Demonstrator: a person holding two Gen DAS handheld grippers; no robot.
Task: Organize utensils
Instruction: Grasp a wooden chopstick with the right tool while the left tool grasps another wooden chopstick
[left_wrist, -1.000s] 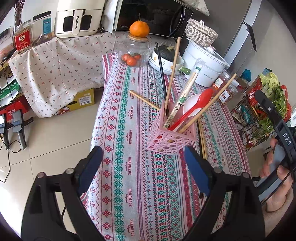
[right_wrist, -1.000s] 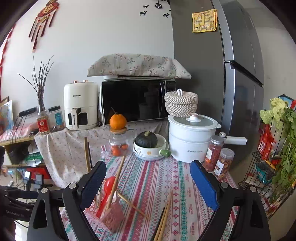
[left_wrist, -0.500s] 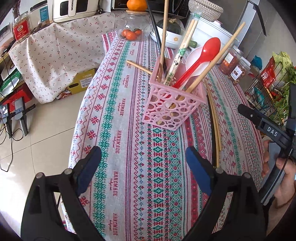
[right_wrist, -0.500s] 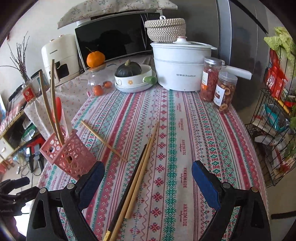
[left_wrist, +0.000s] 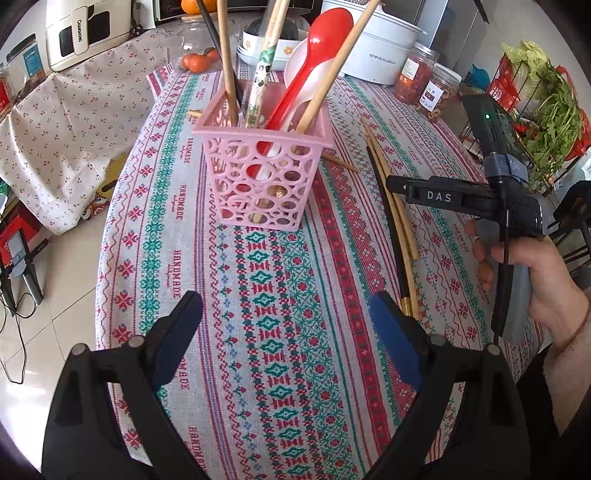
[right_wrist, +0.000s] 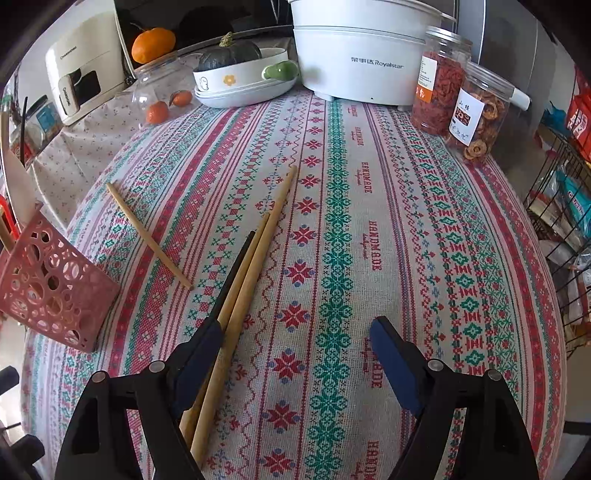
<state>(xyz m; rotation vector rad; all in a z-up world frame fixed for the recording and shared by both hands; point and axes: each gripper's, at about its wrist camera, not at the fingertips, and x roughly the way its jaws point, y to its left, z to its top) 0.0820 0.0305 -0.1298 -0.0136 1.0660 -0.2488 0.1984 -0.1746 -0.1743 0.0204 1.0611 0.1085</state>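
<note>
Closing in on the loose chopsticks (right_wrist: 243, 280): right gripper (right_wrist: 295, 339) sits low over the tablecloth (right_wrist: 369, 236), jaws closing but still wide. The bundle of two wooden sticks and one black one lies just inside its left finger (right_wrist: 199, 347); pads aren't pressing on it yet, nothing held. A fourth, single chopstick (right_wrist: 147, 236) lies apart, toward the tablecloth's left edge, near the pink basket (left_wrist: 264, 173). Left gripper (left_wrist: 286, 339) is wide and empty, aimed at the basket, which already holds a red spoon (left_wrist: 306, 66) and several sticks. Handling guess: chopsticks are light, stiff, smooth, and likely to roll or fan out. Pinch across the whole bundle at mid-length, square to the sticks, to avoid pivoting.
</note>
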